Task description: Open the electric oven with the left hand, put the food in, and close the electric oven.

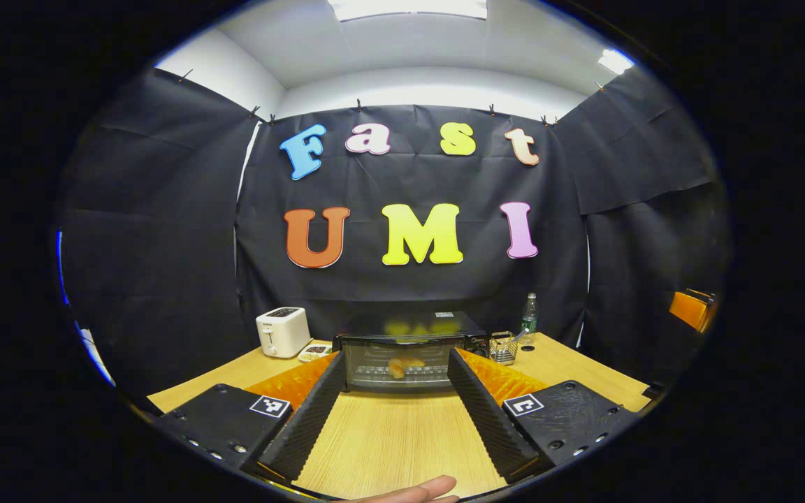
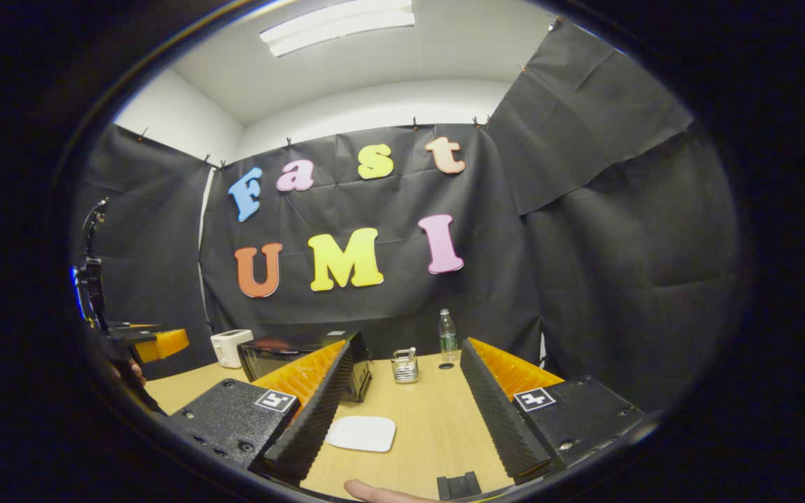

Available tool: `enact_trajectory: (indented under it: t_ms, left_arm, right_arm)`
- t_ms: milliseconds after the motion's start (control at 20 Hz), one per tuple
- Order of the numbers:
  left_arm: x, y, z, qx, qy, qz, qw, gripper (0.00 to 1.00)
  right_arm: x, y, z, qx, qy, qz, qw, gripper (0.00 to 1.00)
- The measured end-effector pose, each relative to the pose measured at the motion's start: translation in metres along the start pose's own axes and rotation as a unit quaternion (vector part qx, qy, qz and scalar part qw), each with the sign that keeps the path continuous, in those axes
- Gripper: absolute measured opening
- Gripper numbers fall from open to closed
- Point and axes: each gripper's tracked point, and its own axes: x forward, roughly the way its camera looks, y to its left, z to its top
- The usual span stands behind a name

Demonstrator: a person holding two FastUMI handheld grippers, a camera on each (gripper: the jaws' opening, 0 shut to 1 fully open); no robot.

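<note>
Operator A: Status of the task?

Operator B: The electric oven (image 1: 406,356) stands at the far edge of the surface (image 1: 395,440) with its glass door shut. The food (image 1: 404,366) sits inside on the rack, visible through the glass. The white plate (image 2: 361,433) near the front edge carries nothing. By this evidence all three steps appear complete; nothing remains except to withdraw.

Operator A: State of the tongs?

Operator B: The left tongs (image 1: 395,419) stand wide open, hold nothing, and point at the oven door from well back. The right tongs (image 2: 402,419) are also spread wide and hold nothing, with the plate beside their left finger.

Operator A: Clearance?

Operator B: The middle of the surface between the tongs and the oven is bare wood. The toaster (image 1: 282,331) and a small dish (image 1: 314,352) occupy the far left corner; a wire basket (image 1: 503,347) and a bottle (image 1: 529,318) occupy the far right.
</note>
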Motion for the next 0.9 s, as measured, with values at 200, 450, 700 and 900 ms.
enact_trajectory:
  t_ms: [200, 450, 700, 900]
  left_arm:
    - [-0.027, 0.006, 0.015, 0.001, -0.011, 0.010, 1.000, 0.94]
    - [-0.050, 0.006, 0.024, 0.010, -0.020, 0.018, 1.000, 0.95]
    - [-0.054, 0.001, 0.026, 0.017, -0.027, 0.008, 0.999, 0.95]
    - [-0.052, -0.005, 0.033, 0.018, -0.046, -0.003, 0.999, 0.95]
  right_arm:
    - [-0.016, 0.010, 0.017, -0.019, -0.012, -0.003, 1.000, 0.96]
    - [-0.016, 0.030, 0.020, -0.016, -0.015, 0.025, 0.999, 0.98]
    - [-0.009, 0.030, 0.008, -0.006, -0.002, 0.022, 1.000, 0.96]
    - [-0.003, 0.028, -0.001, -0.007, 0.013, 0.021, 1.000, 0.96]
